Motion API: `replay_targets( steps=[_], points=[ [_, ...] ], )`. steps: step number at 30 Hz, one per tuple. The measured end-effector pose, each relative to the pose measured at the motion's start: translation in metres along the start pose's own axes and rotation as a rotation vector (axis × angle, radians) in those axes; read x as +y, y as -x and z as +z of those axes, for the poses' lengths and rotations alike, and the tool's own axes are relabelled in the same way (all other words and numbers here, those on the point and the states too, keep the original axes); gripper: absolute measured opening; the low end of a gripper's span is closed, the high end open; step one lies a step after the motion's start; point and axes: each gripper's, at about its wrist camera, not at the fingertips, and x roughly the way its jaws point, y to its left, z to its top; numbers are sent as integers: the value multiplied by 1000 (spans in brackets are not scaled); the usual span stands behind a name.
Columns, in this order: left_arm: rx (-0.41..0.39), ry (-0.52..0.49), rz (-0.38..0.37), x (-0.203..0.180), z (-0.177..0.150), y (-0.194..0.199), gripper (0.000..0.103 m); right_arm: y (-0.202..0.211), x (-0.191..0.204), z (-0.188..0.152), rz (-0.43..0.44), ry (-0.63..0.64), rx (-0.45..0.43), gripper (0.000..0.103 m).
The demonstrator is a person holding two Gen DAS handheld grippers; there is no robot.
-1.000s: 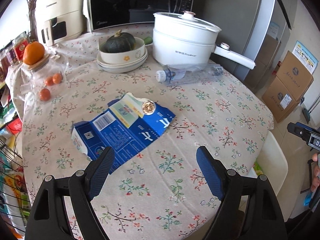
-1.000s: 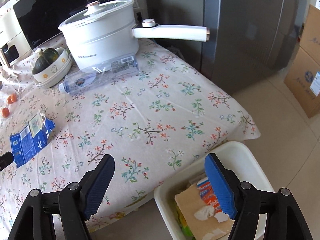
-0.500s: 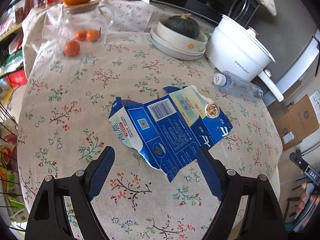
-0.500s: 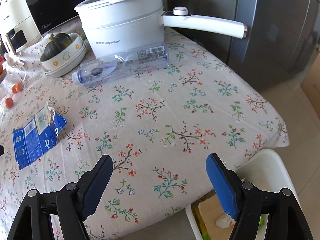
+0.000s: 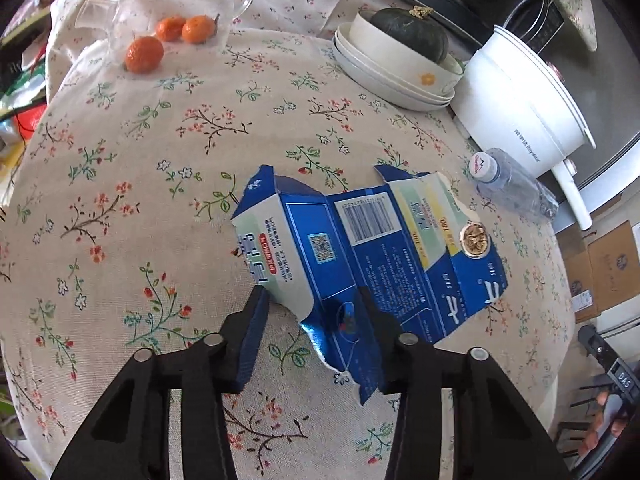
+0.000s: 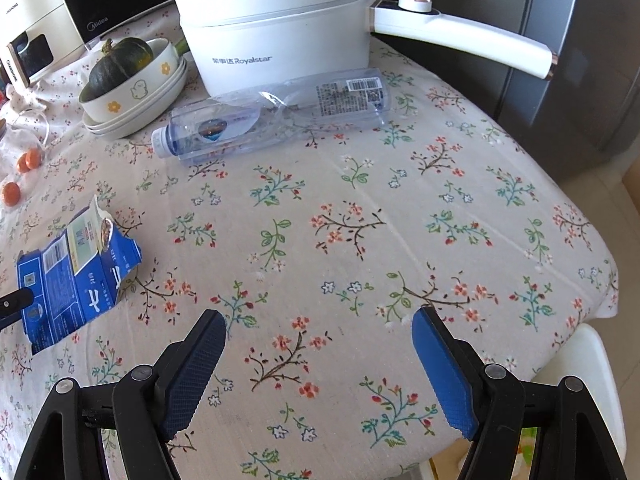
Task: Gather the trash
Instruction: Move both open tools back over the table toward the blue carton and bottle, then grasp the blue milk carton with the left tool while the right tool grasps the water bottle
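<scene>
A flattened, torn blue carton (image 5: 372, 248) lies on the flowered tablecloth; it also shows at the left of the right wrist view (image 6: 76, 272). My left gripper (image 5: 312, 312) is partly closed, its fingers on either side of the carton's near torn corner, with a gap still showing on the left side. A crushed clear plastic bottle (image 6: 272, 114) lies in front of the white pot and shows at the right of the left wrist view (image 5: 512, 184). My right gripper (image 6: 316, 356) is open and empty above the tablecloth near the table's edge.
A white electric pot (image 6: 276, 24) with a long handle (image 6: 464, 38) stands behind the bottle. Stacked bowls hold a green squash (image 5: 412, 32). Tangerines (image 5: 144, 54) lie by a glass jar. A white bin's rim (image 6: 592, 376) shows below the table edge. Cardboard boxes (image 5: 600, 264) stand on the floor.
My left gripper has moved down onto the carton's near corner and its fingers have narrowed around it. My right gripper has moved forward over the table, away from the bin.
</scene>
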Motion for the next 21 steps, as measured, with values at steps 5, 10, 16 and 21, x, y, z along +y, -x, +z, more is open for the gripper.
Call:
replay_targets(
  steps=[5, 10, 16, 21],
  points=[
    [-19, -37, 36, -8, 1, -4, 23, -7, 5, 2, 3, 8, 11, 81],
    [-62, -78, 19, -14, 4, 6, 0, -8, 6, 1, 1, 9, 15, 81],
    [-107, -70, -15, -9, 7, 28, 0, -4, 1, 0, 0, -2, 8, 81],
    [-108, -112, -45, -10, 17, 45, 0, -4, -1, 7, 20, -10, -4, 81]
  ],
)
